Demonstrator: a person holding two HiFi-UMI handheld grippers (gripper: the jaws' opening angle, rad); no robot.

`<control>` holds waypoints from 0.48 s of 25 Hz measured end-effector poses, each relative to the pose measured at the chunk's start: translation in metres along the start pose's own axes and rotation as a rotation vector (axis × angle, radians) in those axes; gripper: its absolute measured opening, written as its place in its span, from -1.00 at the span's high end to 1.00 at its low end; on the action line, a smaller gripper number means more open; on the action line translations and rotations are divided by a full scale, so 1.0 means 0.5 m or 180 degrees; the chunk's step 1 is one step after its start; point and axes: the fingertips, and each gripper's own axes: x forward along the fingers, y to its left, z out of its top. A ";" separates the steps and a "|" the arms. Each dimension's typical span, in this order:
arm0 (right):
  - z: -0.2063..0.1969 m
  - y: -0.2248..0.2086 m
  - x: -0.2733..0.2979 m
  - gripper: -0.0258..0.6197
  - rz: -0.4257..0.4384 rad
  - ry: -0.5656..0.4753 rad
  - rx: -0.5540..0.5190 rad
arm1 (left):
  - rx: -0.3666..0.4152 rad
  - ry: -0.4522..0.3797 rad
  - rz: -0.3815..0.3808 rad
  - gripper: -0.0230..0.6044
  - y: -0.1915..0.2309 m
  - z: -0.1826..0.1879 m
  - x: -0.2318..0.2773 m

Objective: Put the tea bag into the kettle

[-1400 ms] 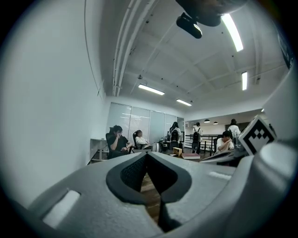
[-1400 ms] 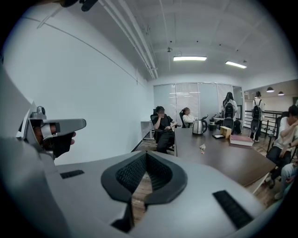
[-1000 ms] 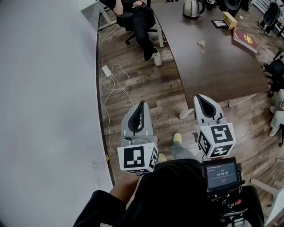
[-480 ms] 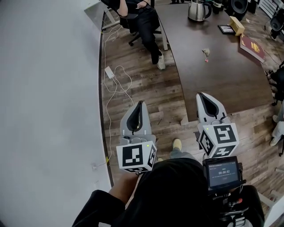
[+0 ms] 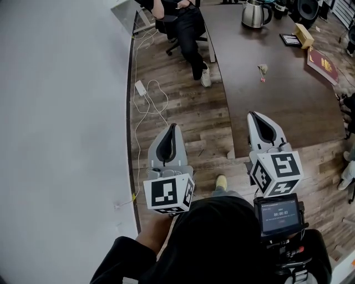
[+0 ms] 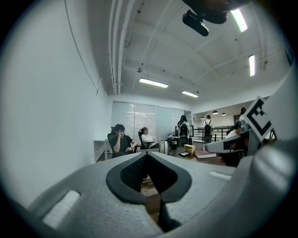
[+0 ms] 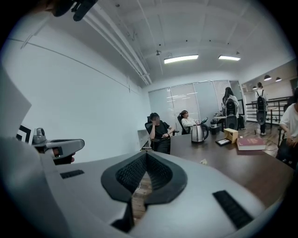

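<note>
Head view, steeply down: the dark tabletop (image 5: 277, 105) has slid closer to the right tongs (image 5: 254, 116) over the past second, a sign that the person carrying them is walking up to it across the wood floor (image 5: 177, 111). Both tools are carried side by side as before. The left tongs (image 5: 172, 128) hang over the floor, just off the tabletop's near edge, while the right pair appears to reach over that edge. Each pair is pressed together at the tips with nothing between, as each one's own camera confirms.

Ahead of the right tongs and well apart from them, the steel kettle (image 5: 254, 14) stands at the far end of the tabletop; it too has drifted nearer. Between the kettle and the right tongs, the tea bag (image 5: 263, 69) lies loose on the bare tabletop, untouched.

The approach is the only progress so far. The right tongs look better placed for the pick-up, and they would have to part before closing on the bag.
</note>
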 end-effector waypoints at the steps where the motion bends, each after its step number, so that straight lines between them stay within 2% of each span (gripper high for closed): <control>1: -0.005 0.000 0.018 0.90 -0.0001 0.0008 -0.0004 | -0.0003 -0.0001 0.0004 0.91 0.011 -0.006 0.013; 12: -0.005 -0.005 0.015 0.90 0.0027 -0.0019 -0.0065 | 0.0021 0.0033 0.0106 0.91 0.014 -0.004 -0.003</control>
